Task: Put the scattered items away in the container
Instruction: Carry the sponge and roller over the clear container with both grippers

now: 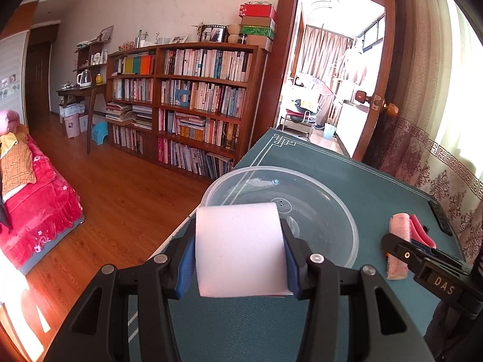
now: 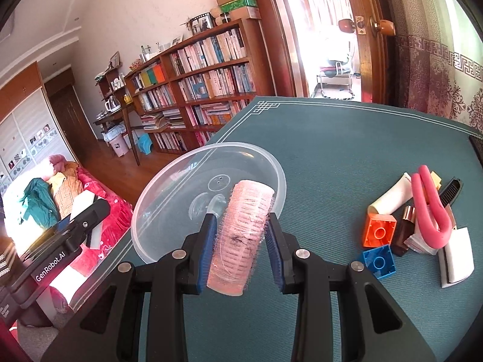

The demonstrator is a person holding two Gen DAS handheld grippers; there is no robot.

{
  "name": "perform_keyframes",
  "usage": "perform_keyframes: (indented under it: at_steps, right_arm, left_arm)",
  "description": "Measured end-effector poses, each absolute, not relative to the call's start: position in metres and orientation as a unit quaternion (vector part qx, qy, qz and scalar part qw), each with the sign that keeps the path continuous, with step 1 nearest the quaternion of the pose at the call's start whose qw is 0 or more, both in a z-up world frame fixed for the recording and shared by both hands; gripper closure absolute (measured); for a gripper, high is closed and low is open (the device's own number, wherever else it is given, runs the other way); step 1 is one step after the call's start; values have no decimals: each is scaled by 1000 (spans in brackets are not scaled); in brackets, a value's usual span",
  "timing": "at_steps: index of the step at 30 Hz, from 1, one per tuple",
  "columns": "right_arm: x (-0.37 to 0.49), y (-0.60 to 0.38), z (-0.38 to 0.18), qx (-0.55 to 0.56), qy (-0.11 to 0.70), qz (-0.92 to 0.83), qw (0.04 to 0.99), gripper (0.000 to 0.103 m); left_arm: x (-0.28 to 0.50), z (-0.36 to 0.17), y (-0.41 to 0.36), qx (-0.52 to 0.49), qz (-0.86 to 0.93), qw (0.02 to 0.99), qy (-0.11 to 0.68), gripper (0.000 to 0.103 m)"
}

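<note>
Holding a white foam block (image 1: pixel 241 249) clamped between its blue pads, the left gripper (image 1: pixel 240 253) sits just short of the clear plastic bowl (image 1: pixel 341 211), whose near rim lies at twelve o'clock behind the block. The right gripper (image 2: pixel 238 238) is closed likewise on a pink bristly hair roller (image 2: pixel 241 235), upright between its fingers, with the same bowl (image 2: pixel 157 187) empty at about eleven o'clock. On the green table mat (image 2: pixel 347 138), at three o'clock from the roller, the remaining items lie in a heap: an orange building brick (image 2: pixel 379 230), a blue building brick (image 2: pixel 379 261), a white tube (image 2: pixel 392 199), a pink U-shaped foam piece (image 2: pixel 428 211), a black comb (image 2: pixel 451 192) and a white sponge (image 2: pixel 457 255). Both loads look ready to drop in, but two grippers converging on one bowl could knock fingers together. The bowl looks light and sits close to the table edge, so a nudge could push it off; the roller's bristles may also cling to the pads on release.
</note>
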State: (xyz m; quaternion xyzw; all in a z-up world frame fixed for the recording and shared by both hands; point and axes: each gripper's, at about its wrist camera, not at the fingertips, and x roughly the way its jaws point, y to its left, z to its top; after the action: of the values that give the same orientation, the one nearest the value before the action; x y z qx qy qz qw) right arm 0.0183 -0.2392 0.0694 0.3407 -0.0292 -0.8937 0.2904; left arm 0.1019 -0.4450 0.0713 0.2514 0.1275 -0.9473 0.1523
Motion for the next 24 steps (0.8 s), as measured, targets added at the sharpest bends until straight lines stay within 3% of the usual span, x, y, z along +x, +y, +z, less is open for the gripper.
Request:
perform_keyframes:
  at_steps: [24]
  right_arm:
    - [-12, -286, 43, 360, -16, -889, 283, 66]
  left_arm:
    - [69, 62, -459, 270, -945, 136, 123, 49]
